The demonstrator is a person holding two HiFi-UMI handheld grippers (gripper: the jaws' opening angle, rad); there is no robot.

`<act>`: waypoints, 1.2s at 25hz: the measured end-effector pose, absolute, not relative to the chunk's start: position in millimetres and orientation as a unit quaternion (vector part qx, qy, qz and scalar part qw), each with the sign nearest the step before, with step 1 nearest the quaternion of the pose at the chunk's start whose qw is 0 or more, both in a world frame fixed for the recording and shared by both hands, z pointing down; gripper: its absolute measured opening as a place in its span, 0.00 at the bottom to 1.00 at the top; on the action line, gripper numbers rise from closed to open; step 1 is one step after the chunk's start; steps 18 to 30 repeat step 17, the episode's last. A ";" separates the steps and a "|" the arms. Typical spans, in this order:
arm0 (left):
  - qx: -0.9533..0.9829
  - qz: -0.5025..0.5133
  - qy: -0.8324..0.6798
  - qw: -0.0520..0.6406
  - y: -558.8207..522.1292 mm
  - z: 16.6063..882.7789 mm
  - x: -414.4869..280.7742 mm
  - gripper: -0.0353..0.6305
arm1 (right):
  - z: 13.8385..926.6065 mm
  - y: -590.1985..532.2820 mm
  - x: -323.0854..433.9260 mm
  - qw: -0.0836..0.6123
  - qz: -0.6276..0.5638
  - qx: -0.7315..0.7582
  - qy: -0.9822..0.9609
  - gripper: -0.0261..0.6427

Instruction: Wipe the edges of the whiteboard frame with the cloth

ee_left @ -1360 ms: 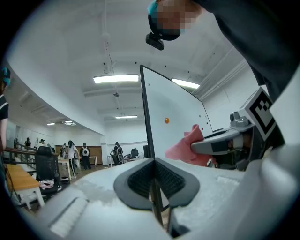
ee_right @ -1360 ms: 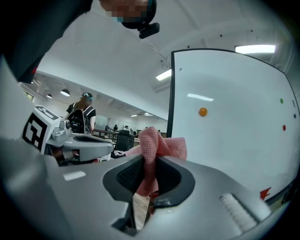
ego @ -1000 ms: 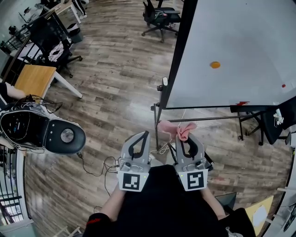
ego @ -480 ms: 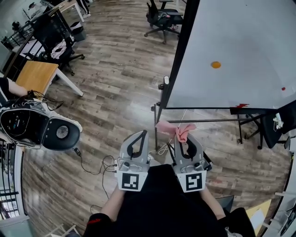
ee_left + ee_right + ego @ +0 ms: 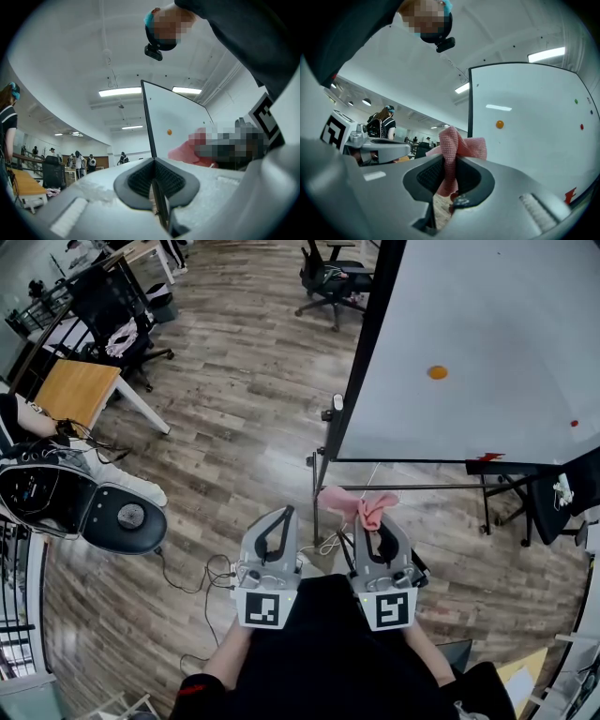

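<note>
- Currently, head view: right gripper (image 5: 375, 532) is clamped on the pink cloth (image 5: 361, 504), at 6 o'clock below the whiteboard (image 5: 469, 343). The black frame (image 5: 367, 343) runs up toward 12, apart from the cloth. Left gripper (image 5: 279, 526) sits at 9 o'clock of the right one.
- Left gripper view: jaws closed together, nothing between. Cloth (image 5: 183, 151) at 3 o'clock, frame (image 5: 147, 122) ahead.
- Right gripper view: jaws pinch the cloth (image 5: 454, 145) at a fold, tuft out at 12 o'clock. Frame (image 5: 469, 103) beyond.
- Judgement: cloth is light, soft and floppy, so it will likely bunch when dragged. Grip the bunched middle and leave a short pad forward.
</note>
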State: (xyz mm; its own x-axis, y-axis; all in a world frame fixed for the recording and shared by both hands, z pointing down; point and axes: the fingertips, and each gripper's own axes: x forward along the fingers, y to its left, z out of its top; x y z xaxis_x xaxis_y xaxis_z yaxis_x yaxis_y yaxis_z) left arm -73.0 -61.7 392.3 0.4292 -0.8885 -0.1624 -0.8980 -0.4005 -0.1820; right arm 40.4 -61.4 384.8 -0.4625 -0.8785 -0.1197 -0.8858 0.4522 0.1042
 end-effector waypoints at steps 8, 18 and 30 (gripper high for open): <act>-0.837 0.023 0.535 0.113 -64.2 393.7 -73.0 0.06 | 384.1 -63.5 41.4 0.022 0.078 -0.520 0.850 0.11; -0.834 0.026 0.540 0.108 -70.0 398.4 -83.0 0.06 | 387.6 -67.6 35.3 0.017 0.075 -0.522 0.850 0.11; -0.834 0.026 0.540 0.108 -70.0 398.4 -83.0 0.06 | 387.6 -67.6 35.3 0.017 0.075 -0.522 0.850 0.11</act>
